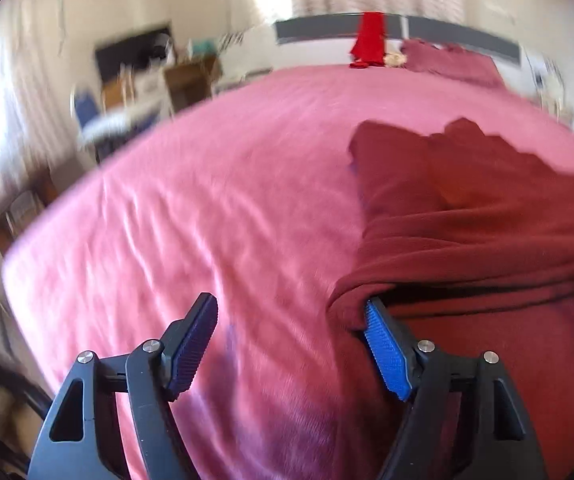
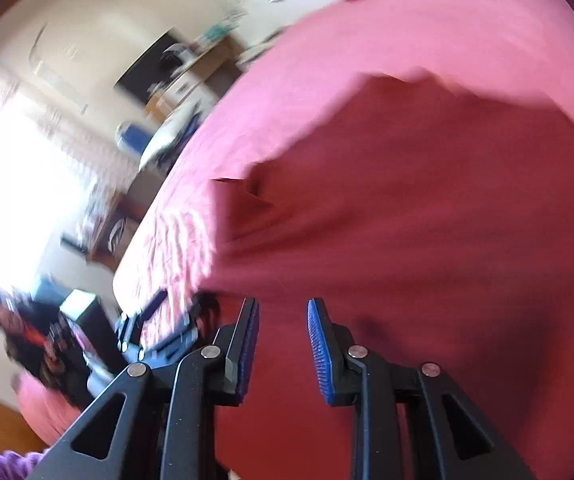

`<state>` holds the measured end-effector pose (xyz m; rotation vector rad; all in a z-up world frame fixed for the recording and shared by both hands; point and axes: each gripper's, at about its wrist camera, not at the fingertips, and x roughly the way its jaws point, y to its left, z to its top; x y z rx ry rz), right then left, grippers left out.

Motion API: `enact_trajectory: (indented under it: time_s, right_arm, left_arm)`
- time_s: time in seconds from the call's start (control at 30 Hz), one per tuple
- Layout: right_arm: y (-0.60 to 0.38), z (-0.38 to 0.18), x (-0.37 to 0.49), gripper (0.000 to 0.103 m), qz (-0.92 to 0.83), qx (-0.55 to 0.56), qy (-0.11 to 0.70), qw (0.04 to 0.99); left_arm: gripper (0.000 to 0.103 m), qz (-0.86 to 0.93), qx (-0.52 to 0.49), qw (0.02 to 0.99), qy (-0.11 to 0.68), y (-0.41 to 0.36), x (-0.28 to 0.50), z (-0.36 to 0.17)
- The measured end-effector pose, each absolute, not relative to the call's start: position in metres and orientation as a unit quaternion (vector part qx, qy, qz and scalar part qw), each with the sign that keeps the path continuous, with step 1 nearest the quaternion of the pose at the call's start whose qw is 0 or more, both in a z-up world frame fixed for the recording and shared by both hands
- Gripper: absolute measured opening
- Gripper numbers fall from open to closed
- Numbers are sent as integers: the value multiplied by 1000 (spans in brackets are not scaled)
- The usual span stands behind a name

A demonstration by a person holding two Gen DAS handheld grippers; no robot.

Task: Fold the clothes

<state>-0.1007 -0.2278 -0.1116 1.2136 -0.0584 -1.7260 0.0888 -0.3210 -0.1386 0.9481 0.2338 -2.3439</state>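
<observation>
Maroon garment half-folded on the pink bed

Maroon garment (image 1: 467, 216) lies on the pink bedspread (image 1: 207, 216), bunched into thick folds along its near edge and spread flatter toward its far, jagged edge. The left gripper (image 1: 291, 352) hangs low over the bed with its jaws spread wide and only bedspread between them; its right finger (image 1: 387, 352) sits against the near fold of the garment, though blur makes real contact hard to judge. The right gripper (image 2: 283, 352) is over the garment (image 2: 427, 220), jaws parted by a narrow gap, and nothing seems to be pinched between the blue pads (image 2: 321, 354). In the right wrist view the left gripper (image 2: 155, 328) shows at the cloth's corner. A bright red cloth (image 1: 369, 40) hangs over the grey headboard (image 1: 459, 36) at the far end of the bed.
</observation>
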Motion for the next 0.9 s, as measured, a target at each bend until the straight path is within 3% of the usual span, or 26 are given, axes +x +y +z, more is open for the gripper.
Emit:
enact_trajectory:
  time_s: [0.2, 0.33, 0.47, 0.5, 0.53, 0.63, 0.8, 0.87, 0.9]
  right_arm:
    - [-378, -82, -95, 27, -699, 406, 222, 545]
    - [-445, -95, -106, 27, -677, 409, 323, 520]
    - [-488, -133, -119, 25, -588, 517, 349, 515]
    - [-494, -139, -119, 10, -583, 518, 361, 511]
    - [-500, -142, -118, 5, -582, 518, 359, 514]
    - [-520, -139, -124, 1, -592, 527, 288, 538]
    - [-551, -139, -130, 0, -610, 534, 217, 544]
    - [-554, -134, -130, 4, -606, 529, 213, 555]
    - [-553, -130, -130, 12, -596, 530, 218, 562]
  left_arm:
    - [76, -910, 308, 268, 76, -306, 96, -131]
    - [76, -906, 315, 273, 75, -311, 91, -138]
    - [82, -896, 332, 275, 107, -321, 78, -146]
    - [84, -894, 332, 279, 113, -322, 77, -148]
    - [86, -892, 331, 285, 117, -323, 79, -149]
    - [87, -882, 331, 312, 120, -324, 84, -150]
    - [87, -873, 337, 331, 119, -321, 90, -153]
    - [87, -873, 342, 326, 123, -323, 90, -154]
    - [87, -874, 340, 325, 126, -327, 90, -154]
